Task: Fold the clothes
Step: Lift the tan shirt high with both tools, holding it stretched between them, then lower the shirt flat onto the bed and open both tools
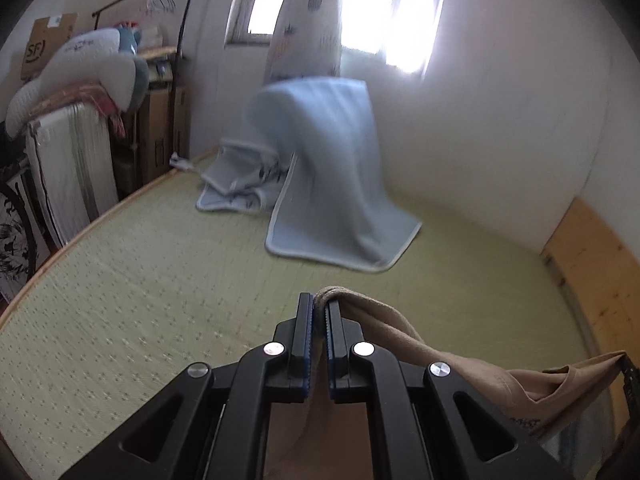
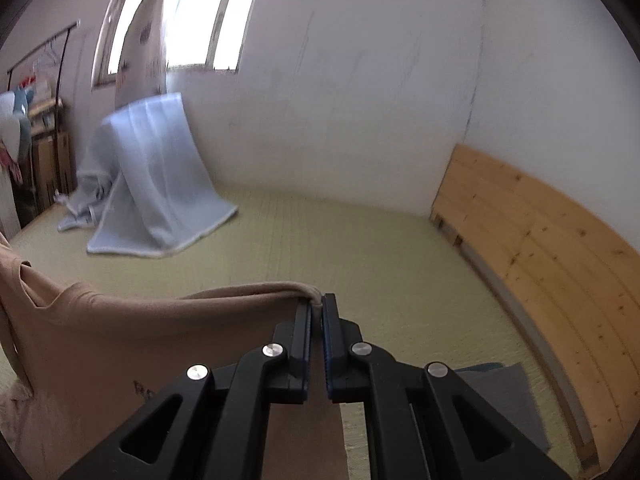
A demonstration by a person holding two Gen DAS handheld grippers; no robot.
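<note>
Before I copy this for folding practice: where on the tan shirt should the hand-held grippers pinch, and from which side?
Grip the tan shirt at its top edge's two outer ends, coming from the near side, fingers pointing away over the mat. That is how the left hand-held gripper and right hand-held gripper hold it: the neckline sags between them and the body hangs free.

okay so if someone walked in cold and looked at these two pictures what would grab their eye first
Most striking is the tan garment stretched between the two grippers low in both views, one edge pinched in the left gripper and the other in the right gripper. Next is the pale blue blanket draped over something tall at the far end of the green mat, under the bright window. A wooden headboard lines the mat's right side.
</note>
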